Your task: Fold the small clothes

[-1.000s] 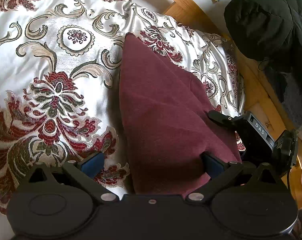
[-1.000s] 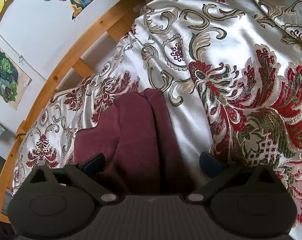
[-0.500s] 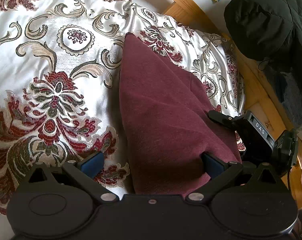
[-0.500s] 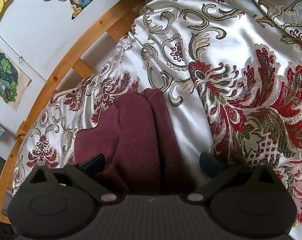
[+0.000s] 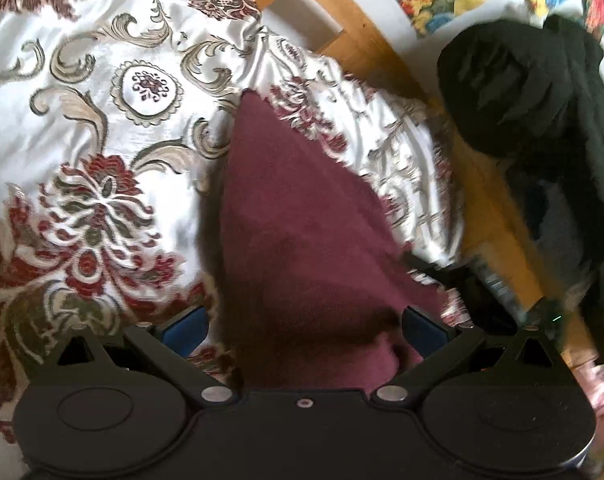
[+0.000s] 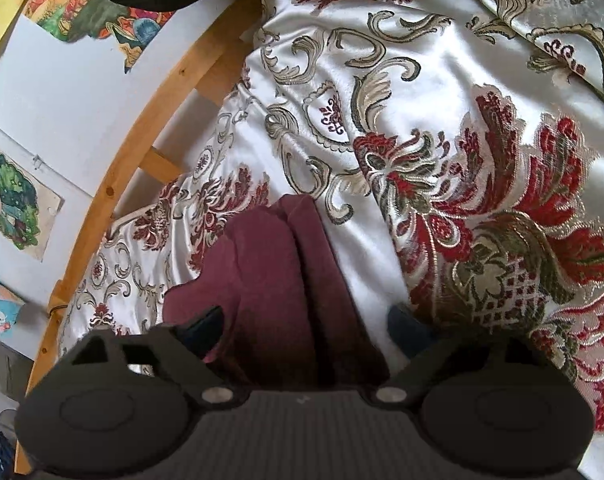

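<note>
No writing can be read in either view; the lettering on the black device is blurred.

The maroon garment [image 5: 302,232] lies on the floral bedspread [image 5: 82,128], reaching from the near edge toward 12 o'clock. The left claw [image 5: 302,330] stands wide open, straddling the cloth, pads not pressing it. Only the left view shows the other black device [image 5: 473,284] at 4 o'clock and a black coat [image 5: 541,92] at 2 o'clock.

The right claw [image 6: 307,326] is open and has just been closing, the garment [image 6: 278,280] between its fingers, unpinched. Only the right view shows the wooden bed rail [image 6: 138,152] and wall pictures [image 6: 10,200] at 9 o'clock.
</note>
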The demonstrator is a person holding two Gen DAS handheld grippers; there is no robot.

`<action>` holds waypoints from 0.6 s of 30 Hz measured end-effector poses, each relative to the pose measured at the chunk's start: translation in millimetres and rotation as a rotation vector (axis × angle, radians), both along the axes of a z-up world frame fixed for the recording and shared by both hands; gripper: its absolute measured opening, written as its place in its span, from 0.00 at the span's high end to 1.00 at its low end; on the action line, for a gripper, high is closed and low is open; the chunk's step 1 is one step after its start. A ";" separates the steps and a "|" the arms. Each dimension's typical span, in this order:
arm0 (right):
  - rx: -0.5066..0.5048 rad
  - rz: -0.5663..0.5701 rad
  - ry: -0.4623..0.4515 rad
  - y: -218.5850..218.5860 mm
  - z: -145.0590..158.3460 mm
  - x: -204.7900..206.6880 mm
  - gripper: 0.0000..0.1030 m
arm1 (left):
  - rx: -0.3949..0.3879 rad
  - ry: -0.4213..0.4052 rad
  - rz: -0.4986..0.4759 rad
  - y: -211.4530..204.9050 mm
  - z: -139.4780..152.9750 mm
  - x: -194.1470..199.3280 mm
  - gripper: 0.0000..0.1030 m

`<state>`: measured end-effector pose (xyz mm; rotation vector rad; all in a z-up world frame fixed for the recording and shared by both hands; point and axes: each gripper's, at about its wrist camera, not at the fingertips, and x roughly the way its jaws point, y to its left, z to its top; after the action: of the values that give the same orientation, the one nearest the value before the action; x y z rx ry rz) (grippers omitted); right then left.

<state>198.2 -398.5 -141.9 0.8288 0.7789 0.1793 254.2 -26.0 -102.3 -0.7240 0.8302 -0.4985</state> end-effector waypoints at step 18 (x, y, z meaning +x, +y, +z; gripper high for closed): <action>0.004 0.015 0.014 6.6 -3.1 -0.1 0.28 | -0.023 0.087 -0.006 3.1 -10.6 8.3 0.02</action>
<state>198.1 -391.8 -145.0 0.8289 0.7980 0.1883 262.5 -22.9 -113.0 -0.7687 0.9093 -0.4847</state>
